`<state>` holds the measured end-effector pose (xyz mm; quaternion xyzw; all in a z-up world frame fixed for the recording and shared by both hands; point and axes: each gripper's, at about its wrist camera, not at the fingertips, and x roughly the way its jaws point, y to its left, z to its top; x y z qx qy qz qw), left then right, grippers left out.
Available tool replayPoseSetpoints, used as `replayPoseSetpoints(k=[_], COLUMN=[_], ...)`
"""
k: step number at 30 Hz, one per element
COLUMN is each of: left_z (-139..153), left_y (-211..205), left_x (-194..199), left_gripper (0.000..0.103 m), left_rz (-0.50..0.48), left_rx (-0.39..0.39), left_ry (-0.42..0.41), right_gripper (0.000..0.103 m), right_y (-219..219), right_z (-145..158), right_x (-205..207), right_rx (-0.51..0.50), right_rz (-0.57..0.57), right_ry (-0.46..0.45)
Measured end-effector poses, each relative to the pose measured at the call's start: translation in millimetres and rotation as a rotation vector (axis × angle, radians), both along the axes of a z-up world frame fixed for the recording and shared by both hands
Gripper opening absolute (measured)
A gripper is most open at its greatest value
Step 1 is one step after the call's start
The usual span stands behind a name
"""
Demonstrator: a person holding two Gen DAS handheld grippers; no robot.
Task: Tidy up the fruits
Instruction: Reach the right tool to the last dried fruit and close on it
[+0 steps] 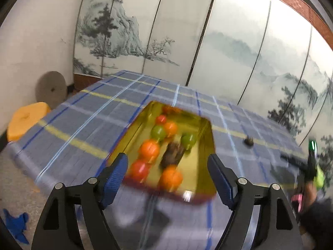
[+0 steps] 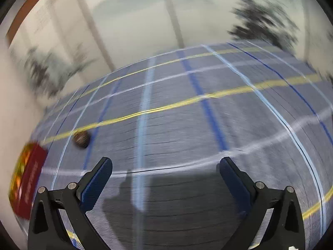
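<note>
**Fruit collected in the tin; one dark piece lying loose on the cloth**

The round fruits (image 1: 155,145) are sitting in rows inside the gold tin (image 1: 205,162), likely grouped for sorting; a dark fruit (image 2: 81,139) is lying apart at ten o'clock of your right gripper (image 2: 166,179). You are holding your left gripper (image 1: 167,177) tilted down at the tin's near edge, fingers spread and gripping nothing. Your right gripper is angling down over the checked cloth (image 2: 177,125), fingers likewise spread and empty.

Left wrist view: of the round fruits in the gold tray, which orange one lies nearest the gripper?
The orange fruit at the tray's near edge, right of the red one; the other orange ones lie farther back.
</note>
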<state>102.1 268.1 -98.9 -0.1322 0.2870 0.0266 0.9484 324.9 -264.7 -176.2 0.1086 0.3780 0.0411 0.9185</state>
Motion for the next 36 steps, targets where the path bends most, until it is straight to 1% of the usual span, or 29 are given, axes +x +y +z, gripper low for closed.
replayPoseSetpoints(k=[3,4,6,8,10,12,13,15,16,17,18,19,22,25,26,30,36], left_z=[-27,-38,-57,-77,-85,-85,-84,-80,-79,-79,-79,-78,-75,-74,-74,-72,-67], left_y=[-5,-7,-10,-14,-16,-21,-23,-25,-24,-23,-22,-22,-23,-27,-28,-33,-34], left_x=[-43,-56,-73,-85,-94,-99,-101,-101,-101,-101,-104,-106,-107,-108,-108,-109,-118], left_gripper=[0.079,0.079,0.079,0.079,0.079,0.079,0.079,0.079,0.079,0.079,0.079,0.079,0.079,0.079,0.079,0.079,0.079], left_rz=[0.018,0.026,0.032,0.043,0.045,0.037,0.030,0.025,0.022,0.021,0.024,0.025,0.024,0.016,0.012,0.007,0.023], left_rx=[0.040,0.036,0.013,-0.028,-0.055,-0.046,-0.031,-0.011,-0.016,-0.022,-0.024,-0.027,-0.031,-0.025,-0.027,-0.027,-0.016], left_ry=[0.045,0.061,0.105,0.163,0.186,0.191,0.189,0.185,0.185,0.188,0.187,0.184,0.166,0.154,0.156,0.152,0.139], right_gripper=[0.103,0.103,0.103,0.103,0.102,0.099,0.095,0.073,0.067,0.052,0.041,0.038,0.037,0.037,0.037,0.037,0.037], right_y=[48,65,91,109,127,140,148,154,158,160,162,163,162,165,166,174,199], right_z=[9,12,15,16,14,9,5,0,-3,-6,-9,-9,-6,3,7,29,59], right_x=[9,13,25,36,49,59,65,75,81,84,87,87,82,67,63,46,30], right_rx=[-0.100,-0.119,-0.120,-0.110,-0.125,-0.154,-0.169,-0.180,-0.176,-0.175,-0.178,-0.201,-0.189,-0.239,-0.237,-0.231,-0.239], right_rz=[0.130,0.170,0.225,0.258,0.273,0.287,0.292,0.299,0.305,0.310,0.309,0.296,0.295,0.286,0.291,0.297,0.304], right_ry=[-0.008,-0.013,-0.005,0.007,0.020,0.033,0.045,0.068,0.086,0.098,0.110,0.103,0.104,0.059,0.052,0.008,-0.040])
